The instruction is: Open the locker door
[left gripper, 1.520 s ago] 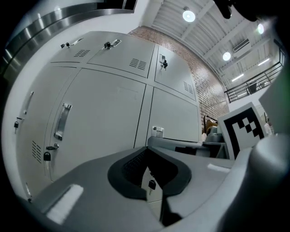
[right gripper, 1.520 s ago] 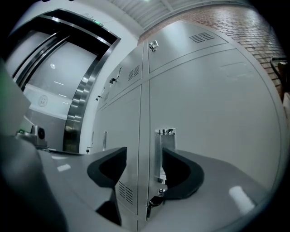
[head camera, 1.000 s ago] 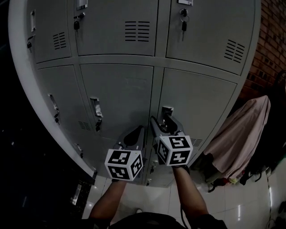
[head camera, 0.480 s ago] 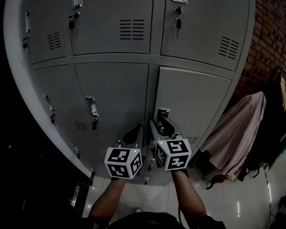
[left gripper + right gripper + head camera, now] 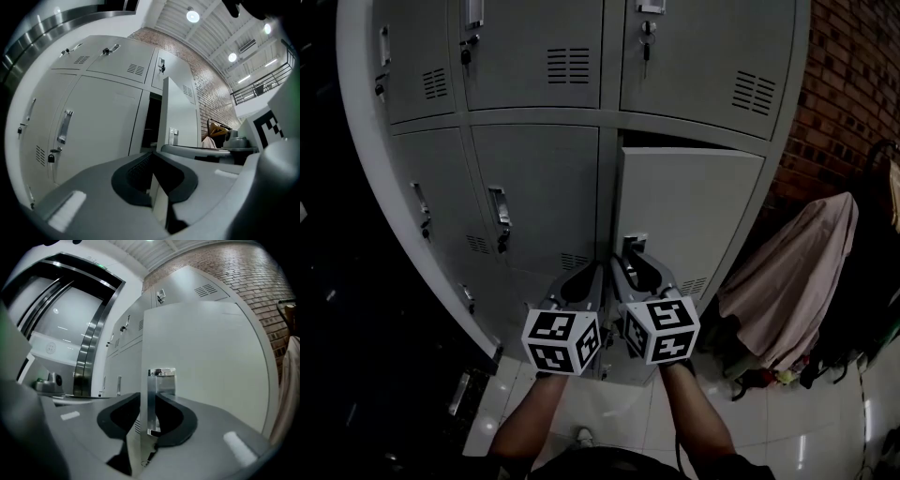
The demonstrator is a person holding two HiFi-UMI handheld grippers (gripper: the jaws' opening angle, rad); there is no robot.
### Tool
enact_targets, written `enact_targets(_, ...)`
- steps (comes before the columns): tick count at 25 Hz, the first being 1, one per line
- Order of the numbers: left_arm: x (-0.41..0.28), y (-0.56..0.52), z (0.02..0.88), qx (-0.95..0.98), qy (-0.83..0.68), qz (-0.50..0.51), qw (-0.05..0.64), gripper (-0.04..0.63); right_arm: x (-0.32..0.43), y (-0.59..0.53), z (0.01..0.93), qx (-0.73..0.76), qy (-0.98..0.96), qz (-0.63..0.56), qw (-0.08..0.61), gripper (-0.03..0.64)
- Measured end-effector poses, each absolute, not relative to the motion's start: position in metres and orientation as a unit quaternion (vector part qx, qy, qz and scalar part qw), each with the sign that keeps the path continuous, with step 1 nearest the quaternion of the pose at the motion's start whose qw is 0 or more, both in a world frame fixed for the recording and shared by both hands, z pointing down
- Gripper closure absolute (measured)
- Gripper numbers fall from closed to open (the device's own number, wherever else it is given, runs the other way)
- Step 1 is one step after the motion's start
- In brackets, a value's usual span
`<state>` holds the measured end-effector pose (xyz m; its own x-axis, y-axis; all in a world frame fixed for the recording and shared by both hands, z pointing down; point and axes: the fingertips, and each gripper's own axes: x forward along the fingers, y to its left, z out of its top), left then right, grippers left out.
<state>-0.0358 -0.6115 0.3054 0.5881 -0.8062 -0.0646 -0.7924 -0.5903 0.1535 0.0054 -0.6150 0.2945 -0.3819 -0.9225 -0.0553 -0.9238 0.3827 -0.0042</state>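
Note:
The grey lower right locker door (image 5: 689, 216) stands ajar, its left edge swung out from the frame and a dark gap showing above and beside it. My right gripper (image 5: 630, 262) is at the door's metal handle (image 5: 633, 246). In the right gripper view the handle (image 5: 157, 380) sits between the closing jaws, which press on it from both sides. My left gripper (image 5: 592, 274) hangs just left of it, shut and empty. In the left gripper view the open door (image 5: 180, 117) and the dark locker inside (image 5: 151, 117) lie ahead.
Closed lockers fill the wall; the neighbouring one has a handle (image 5: 500, 220), and keys (image 5: 644, 42) hang from the upper doors. A brick wall (image 5: 853, 84) stands at the right, with a pinkish garment (image 5: 787, 281) hanging before it. White floor tiles (image 5: 825, 431) lie below.
The lower right door has swung from shut to ajar. The right gripper's jaws have narrowed onto its handle and drawn back towards me. The left gripper stays shut beside it.

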Motion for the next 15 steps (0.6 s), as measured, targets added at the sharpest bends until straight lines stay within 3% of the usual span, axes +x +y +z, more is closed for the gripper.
enact_targets(15, -0.005, -0.498, 0.324, 0.881, -0.466, -0.055, 0.058, 0.591, 0.035, -0.514, 0.294, -0.533, 0.845, 0.022, 0.035, 0.523)
